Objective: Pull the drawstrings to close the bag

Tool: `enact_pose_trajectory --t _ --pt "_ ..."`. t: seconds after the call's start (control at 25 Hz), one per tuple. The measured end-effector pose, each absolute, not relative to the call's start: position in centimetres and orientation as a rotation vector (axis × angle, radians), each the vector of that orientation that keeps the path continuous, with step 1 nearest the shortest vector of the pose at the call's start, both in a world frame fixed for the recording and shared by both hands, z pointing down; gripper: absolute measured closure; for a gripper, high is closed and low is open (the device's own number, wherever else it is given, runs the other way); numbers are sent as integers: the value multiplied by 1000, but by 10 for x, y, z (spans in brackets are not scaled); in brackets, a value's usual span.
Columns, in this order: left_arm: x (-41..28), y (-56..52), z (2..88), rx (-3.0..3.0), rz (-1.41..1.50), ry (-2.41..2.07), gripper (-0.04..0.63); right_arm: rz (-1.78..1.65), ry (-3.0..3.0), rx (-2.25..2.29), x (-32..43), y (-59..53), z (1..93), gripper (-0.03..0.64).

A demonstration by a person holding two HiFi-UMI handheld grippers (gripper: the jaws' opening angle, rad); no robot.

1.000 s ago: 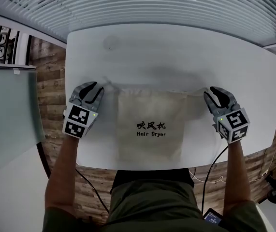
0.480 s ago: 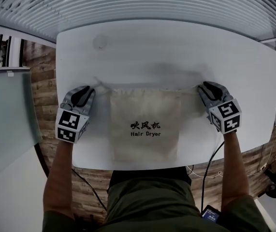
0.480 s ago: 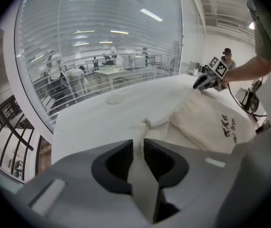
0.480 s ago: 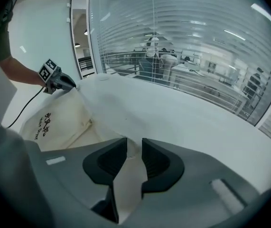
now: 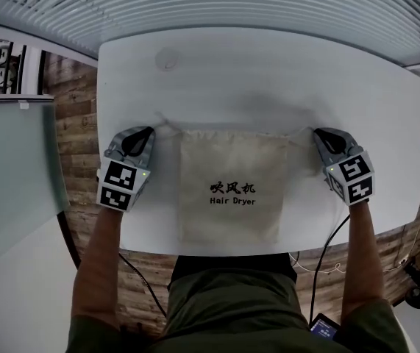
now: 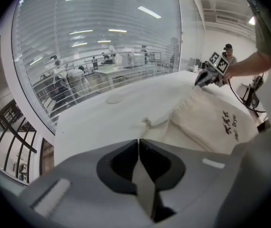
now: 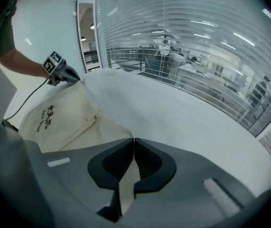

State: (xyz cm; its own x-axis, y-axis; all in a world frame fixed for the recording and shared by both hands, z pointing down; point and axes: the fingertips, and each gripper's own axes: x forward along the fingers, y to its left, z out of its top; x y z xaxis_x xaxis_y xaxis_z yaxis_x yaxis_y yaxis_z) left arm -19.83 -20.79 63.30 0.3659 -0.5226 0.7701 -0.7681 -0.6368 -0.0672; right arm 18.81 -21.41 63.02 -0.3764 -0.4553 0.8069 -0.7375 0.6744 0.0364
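Lying flat at the middle of the white table [image 5: 268,79], the cream bag [image 5: 230,223] had its mouth toward 12 o'clock and its bottom hem toward the person at 6. Black print [image 5: 232,194] crossed its middle: "Hair Dryer" under three characters. The mouth was not gathered, and its top edge ran straight at full width.

Left gripper [image 5: 146,134] sat at 9 o'clock of the bag's mouth, just beside it. Its jaws were shut, tips meeting. The left drawstring [image 5: 171,127] ran out from the bag's 10 o'clock corner to a small knot [image 5: 161,122] lying just past those tips. In the left gripper view the knot lay on the table at 12 o'clock of the jaws. Whether any cord was nipped between them could not be told.

Right gripper [image 5: 320,133] sat at 3 o'clock of the mouth, mirroring the left. Its jaws had just been closing and stood together, with only a hairline slit between the tips. The right drawstring [image 5: 301,132] led from the bag's 2 o'clock corner up to them. No cord could be made out inside the slit.

Both grippers pointed away from the person and downward. A dark cable [image 5: 336,234] hung from the right gripper past the table's 6 o'clock edge. A faint round mark [image 5: 167,59] showed on the table at 11 o'clock, well apart from the bag.
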Motion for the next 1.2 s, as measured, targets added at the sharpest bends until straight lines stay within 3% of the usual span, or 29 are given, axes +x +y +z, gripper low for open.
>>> enact_pose_trajectory --t 0.64,1.2 --pt "-213 -196 550 2511 1741 -1337 583 -302 -1753 1037 193 -195 537 601" --pt "-218 -177 372 2489 1781 -1812 586 -576 -1662 1213 204 -169 384 603"
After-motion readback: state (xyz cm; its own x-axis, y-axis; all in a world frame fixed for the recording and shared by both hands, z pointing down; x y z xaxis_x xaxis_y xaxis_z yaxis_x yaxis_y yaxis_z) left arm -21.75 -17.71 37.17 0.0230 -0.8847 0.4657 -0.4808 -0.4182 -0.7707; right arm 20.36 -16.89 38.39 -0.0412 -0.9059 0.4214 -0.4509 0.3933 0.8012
